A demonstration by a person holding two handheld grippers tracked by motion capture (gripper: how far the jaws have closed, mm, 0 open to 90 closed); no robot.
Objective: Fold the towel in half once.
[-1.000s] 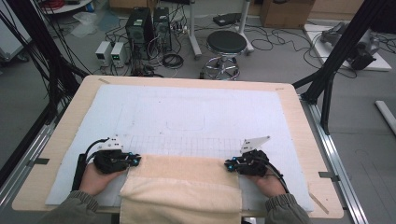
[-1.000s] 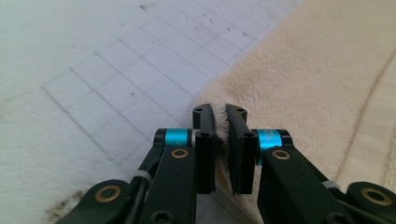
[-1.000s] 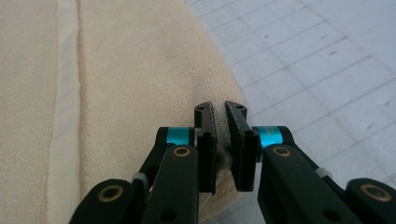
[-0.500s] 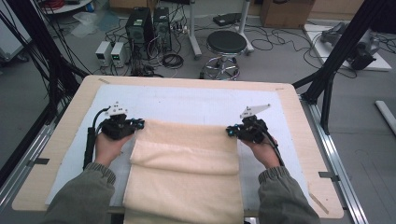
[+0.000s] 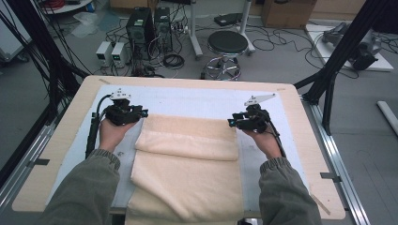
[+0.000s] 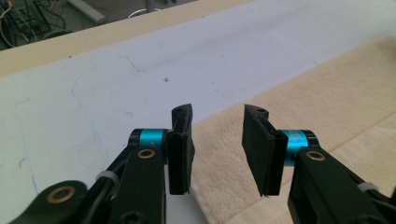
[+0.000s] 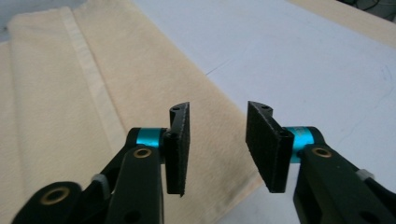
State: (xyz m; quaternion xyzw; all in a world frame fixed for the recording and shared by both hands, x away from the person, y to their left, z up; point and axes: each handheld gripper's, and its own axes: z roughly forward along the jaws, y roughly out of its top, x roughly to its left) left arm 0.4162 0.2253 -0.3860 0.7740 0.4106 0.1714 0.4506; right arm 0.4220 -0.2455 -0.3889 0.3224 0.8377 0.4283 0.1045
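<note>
Covering the wooden table (image 5: 61,154), a pale mat (image 5: 187,101) bears the towel (image 5: 187,164) — both grippers (image 5: 145,112) (image 5: 231,122) just opened, empty.

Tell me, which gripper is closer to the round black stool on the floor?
Right. The right gripper sits almost below the stool; the left gripper is farther off, on the towel's other side.

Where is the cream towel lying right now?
In the high view the cream towel lies mid-table on the white mat, its near end over the table's front edge, between the left gripper and right gripper.
</note>
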